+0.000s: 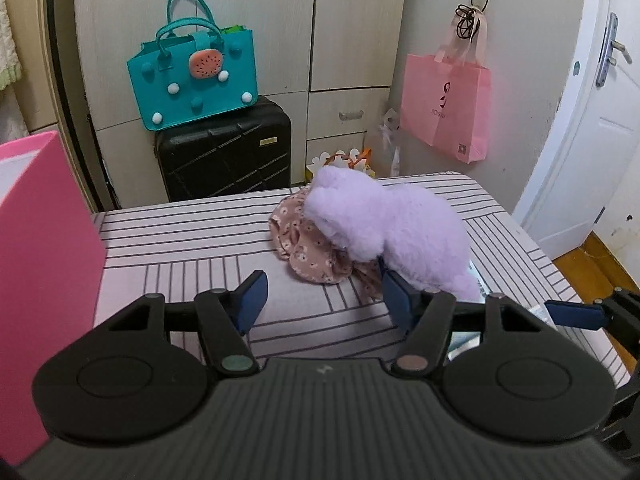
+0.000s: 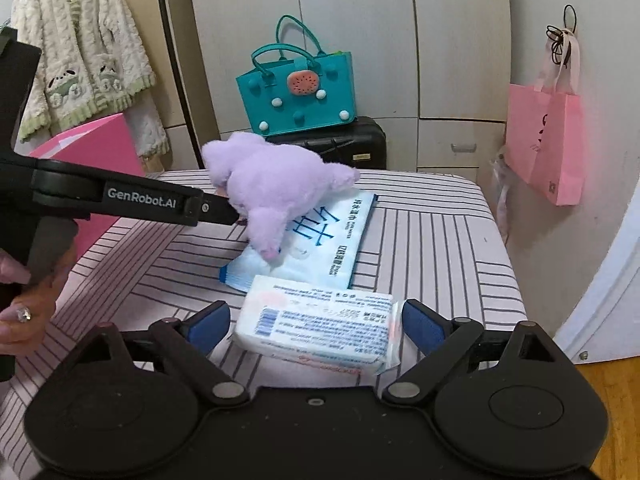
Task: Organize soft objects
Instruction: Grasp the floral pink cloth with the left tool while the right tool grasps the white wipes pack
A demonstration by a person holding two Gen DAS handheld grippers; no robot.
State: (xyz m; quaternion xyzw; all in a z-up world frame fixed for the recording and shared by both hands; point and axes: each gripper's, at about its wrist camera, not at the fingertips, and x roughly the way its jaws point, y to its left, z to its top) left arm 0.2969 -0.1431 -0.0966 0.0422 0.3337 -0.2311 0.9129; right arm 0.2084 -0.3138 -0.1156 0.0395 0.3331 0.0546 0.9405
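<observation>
pink box left, teal bag on black suitcase behind

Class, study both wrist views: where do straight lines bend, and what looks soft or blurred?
Left wrist view: the door bows sharply at the frame edge; the pink bag looks slightly smeared. Right wrist view: cabinet edges curve outward, corners darken, and the tissue pack print stays readable.
</observation>
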